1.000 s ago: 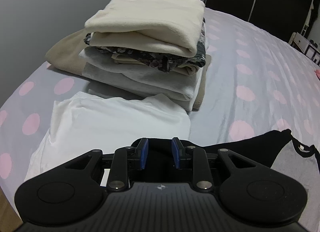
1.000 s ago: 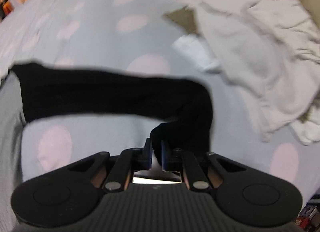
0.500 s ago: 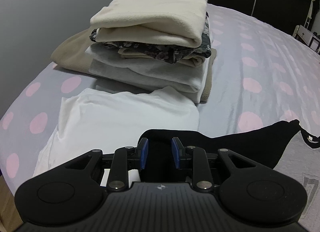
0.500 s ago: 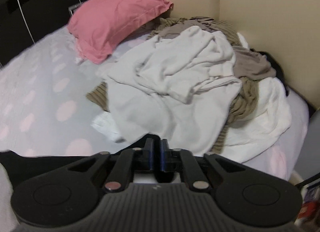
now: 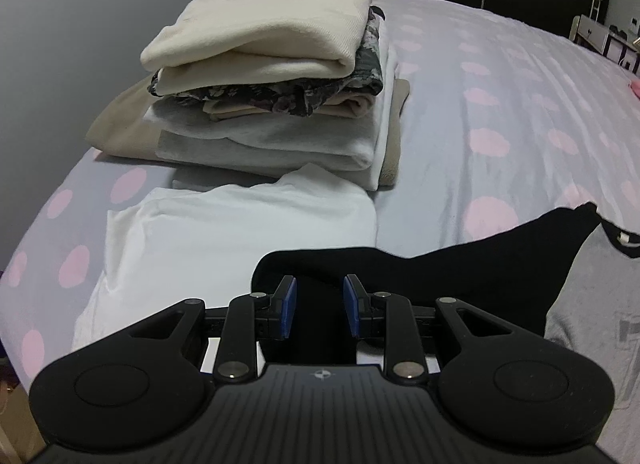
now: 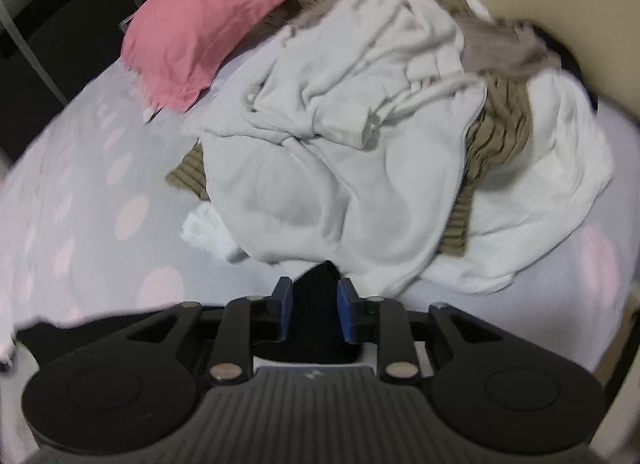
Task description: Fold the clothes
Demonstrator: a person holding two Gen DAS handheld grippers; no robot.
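Bed (image 5: 500,76), black sleeve (image 5: 460,264) stretched crosswise

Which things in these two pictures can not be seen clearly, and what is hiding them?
- Black sleeve, left wrist view: near end is behind the left gripper.
- Grey print, same view: cut off by the right edge.
- Laundry pile, right wrist view: blurred; lower garments are covered.
- Right gripper: whether it pinches the black cloth is unclear.

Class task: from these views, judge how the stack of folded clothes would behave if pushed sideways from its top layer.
The stack of folded clothes would probably shear, not slide whole: its soft layers sit unevenly. The cream top piece overhangs, so it likely slips first. The wide beige bottom layer should stay put.
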